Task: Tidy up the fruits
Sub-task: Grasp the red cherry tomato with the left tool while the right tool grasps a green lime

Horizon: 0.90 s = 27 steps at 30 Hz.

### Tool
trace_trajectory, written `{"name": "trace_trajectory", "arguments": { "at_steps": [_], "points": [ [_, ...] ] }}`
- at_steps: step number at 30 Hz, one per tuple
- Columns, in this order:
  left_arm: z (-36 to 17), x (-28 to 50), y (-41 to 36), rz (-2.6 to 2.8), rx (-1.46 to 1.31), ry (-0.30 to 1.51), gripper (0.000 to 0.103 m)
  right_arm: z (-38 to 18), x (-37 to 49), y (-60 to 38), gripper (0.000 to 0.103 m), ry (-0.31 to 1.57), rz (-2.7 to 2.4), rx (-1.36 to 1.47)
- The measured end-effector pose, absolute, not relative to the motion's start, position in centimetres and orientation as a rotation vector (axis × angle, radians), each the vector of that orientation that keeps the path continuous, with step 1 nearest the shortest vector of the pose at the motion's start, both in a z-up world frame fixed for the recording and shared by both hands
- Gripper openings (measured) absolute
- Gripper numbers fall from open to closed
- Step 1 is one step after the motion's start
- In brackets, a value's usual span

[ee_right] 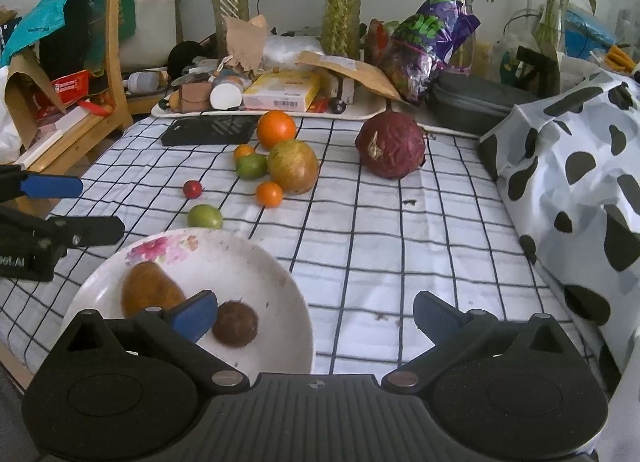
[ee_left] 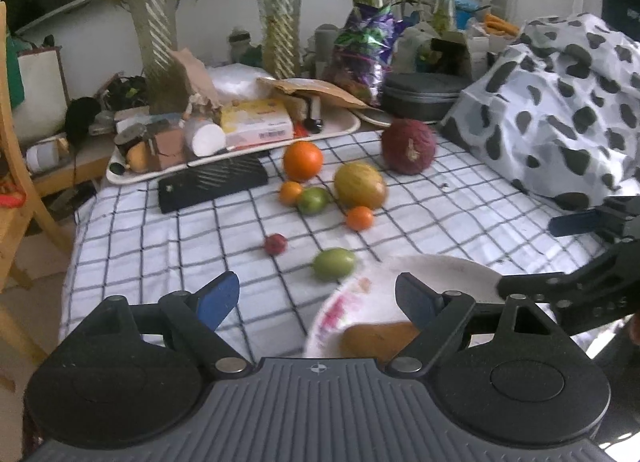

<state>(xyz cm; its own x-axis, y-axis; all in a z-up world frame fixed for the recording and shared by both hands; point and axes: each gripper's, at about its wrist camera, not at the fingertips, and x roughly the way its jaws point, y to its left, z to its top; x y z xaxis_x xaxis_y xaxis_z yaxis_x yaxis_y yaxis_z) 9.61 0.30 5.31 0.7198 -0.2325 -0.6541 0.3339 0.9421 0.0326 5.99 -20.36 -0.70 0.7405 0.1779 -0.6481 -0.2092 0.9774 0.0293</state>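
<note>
A white floral bowl (ee_right: 276, 290) sits on the checked cloth near me and holds a tan oblong fruit (ee_right: 150, 290) and a brown round fruit (ee_right: 235, 324). The bowl also shows in the left wrist view (ee_left: 440, 270). Beyond it lie a green fruit (ee_right: 205, 216), a small red fruit (ee_right: 192, 188), two small oranges (ee_right: 269, 194) (ee_right: 244, 151), a second green fruit (ee_right: 251, 166), a yellow-green mango (ee_right: 293, 166), a big orange (ee_right: 276, 129) and a dark red cabbage (ee_right: 390, 148). My left gripper (ee_left: 318, 296) is open and empty at the bowl's left rim. My right gripper (ee_right: 316, 314) is open and empty over the bowl's right edge.
A cluttered tray (ee_right: 372, 108) and a black flat device (ee_right: 210, 130) lie at the back of the table, with glass vases of plants (ee_right: 340, 18) behind. A spotted cloth bundle (ee_right: 572, 170) fills the right side. A wooden chair (ee_right: 116, 62) stands left.
</note>
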Motion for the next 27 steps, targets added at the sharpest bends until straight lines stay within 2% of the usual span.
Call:
{"name": "trace_trajectory", "arguments": {
  "at_steps": [10,12,17,25,27],
  "points": [
    [4.6,13.9,1.7,-0.297,0.168,0.749,0.083,-0.7,9.3,-20.4,0.103,0.706,0.203,-0.06],
    [4.5,14.7,1.9,-0.305,0.164,0.761,0.074,-0.7,9.7,-20.4,0.103,0.707,0.204,-0.061],
    [3.7,16.9,2.1,-0.325,0.164,0.804,0.059,-0.8,11.7,-20.2,0.103,0.714,0.213,-0.07],
    [2.4,19.8,1.7,-0.365,0.201,0.864,0.053,-1.0,14.5,-19.9,0.103,0.721,0.224,-0.092],
    [2.0,20.4,1.5,-0.375,0.21,0.88,0.04,-1.0,15.1,-19.8,0.103,0.72,0.226,-0.097]
  ]
}}
